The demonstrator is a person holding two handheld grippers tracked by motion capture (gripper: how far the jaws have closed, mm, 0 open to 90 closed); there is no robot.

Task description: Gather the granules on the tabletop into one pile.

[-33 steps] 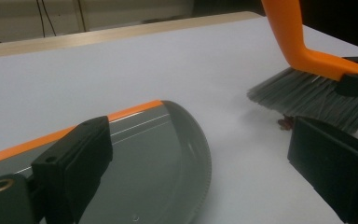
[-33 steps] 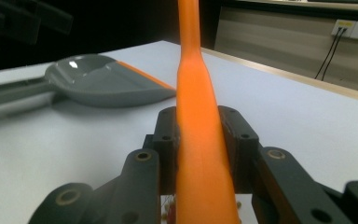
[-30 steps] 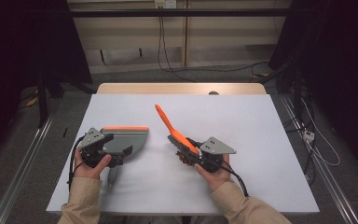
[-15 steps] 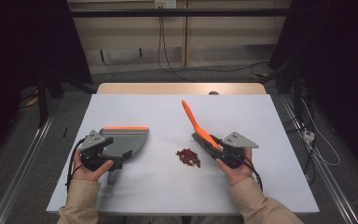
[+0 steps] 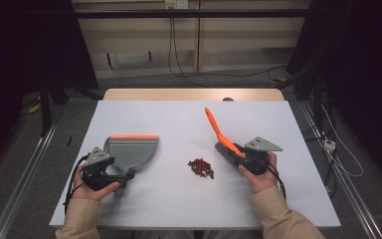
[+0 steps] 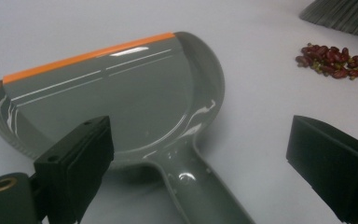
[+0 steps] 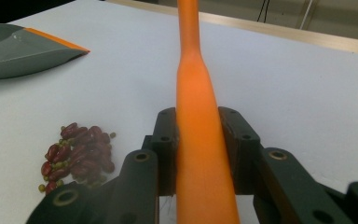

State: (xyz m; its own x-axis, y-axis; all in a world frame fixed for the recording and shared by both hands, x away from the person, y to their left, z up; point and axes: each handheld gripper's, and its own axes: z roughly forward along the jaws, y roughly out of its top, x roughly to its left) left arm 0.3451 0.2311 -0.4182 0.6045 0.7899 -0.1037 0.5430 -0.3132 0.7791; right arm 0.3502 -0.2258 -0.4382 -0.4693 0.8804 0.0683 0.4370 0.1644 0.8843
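Right gripper (image 5: 238,154), lower right of the high view: jaws clamped on the orange brush handle (image 7: 200,140), bristles (image 6: 342,16) on the table (image 5: 179,119). Left gripper (image 5: 110,175), lower left: jaws apart astride the grey dustpan's (image 6: 121,98) handle, not pressing it. Bean pile (image 5: 201,168) lies centre, between pan and brush.

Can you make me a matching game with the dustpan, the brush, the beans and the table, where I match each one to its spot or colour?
Things:
1. dustpan
2. brush
3. pile of beans
4. table

Descriptions:
A. dark red with a few green ones, in a small heap
B. white, with everything resting on it
C. orange handle clamped in the right gripper
D. grey with an orange edge, in front of the left gripper

Pairs: 1-D, 2-C, 3-A, 4-B
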